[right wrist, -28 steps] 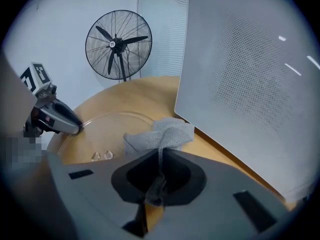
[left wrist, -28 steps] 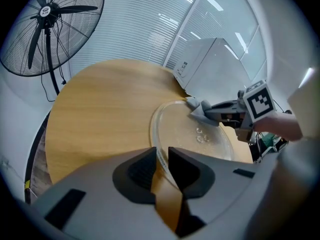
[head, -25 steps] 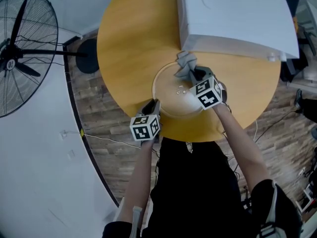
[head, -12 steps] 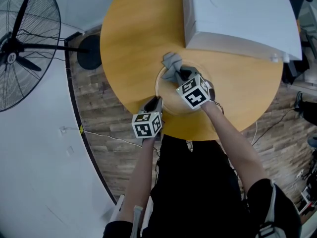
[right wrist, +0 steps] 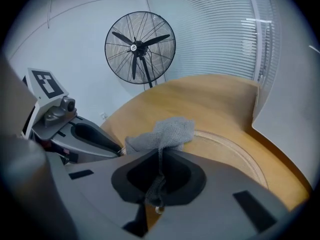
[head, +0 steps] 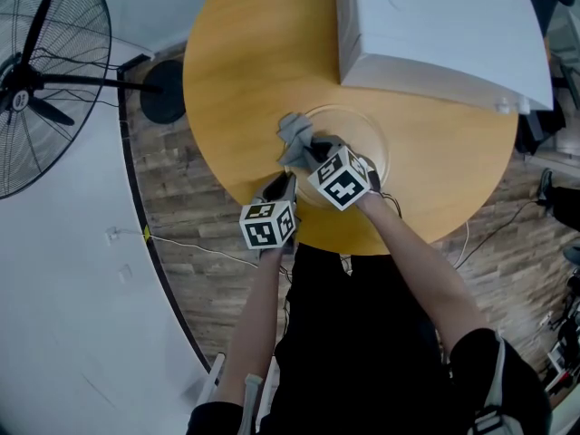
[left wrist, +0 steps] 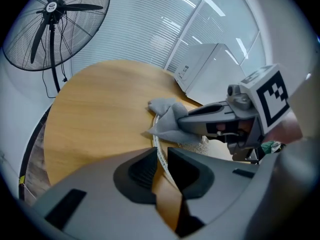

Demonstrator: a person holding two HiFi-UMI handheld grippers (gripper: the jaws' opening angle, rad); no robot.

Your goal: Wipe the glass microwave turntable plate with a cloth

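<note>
Sweeping across the glass, the right gripper has carried its crumpled grey mesh cloth from the far rim beside the microwave a second ago over to the left edge of the round clear glass turntable plate. It now sits close to the left gripper, which has kept its place.

Nearest the camera, the person's black-clothed body fills the bottom of the head view, with both forearms reaching forward over the table's near edge.

The left gripper's jaws are closing, with only a narrow gap left between them. The near-left rim of the plate runs through that gap, pinched between the pads.

Just beyond, the right gripper's jaws are clamped together on a twisted tail of the cloth. The rest of the cloth bunches out past the fingertips, lying over the plate's left rim and partly onto the wood.

The plate lies flat on the round wooden table, close to its near edge.

Farther back, a white box-shaped microwave stands on the table's far right part, just behind the plate.

Off the table to the far left, a black pedestal fan stands on the brown plank floor by a white wall.
</note>
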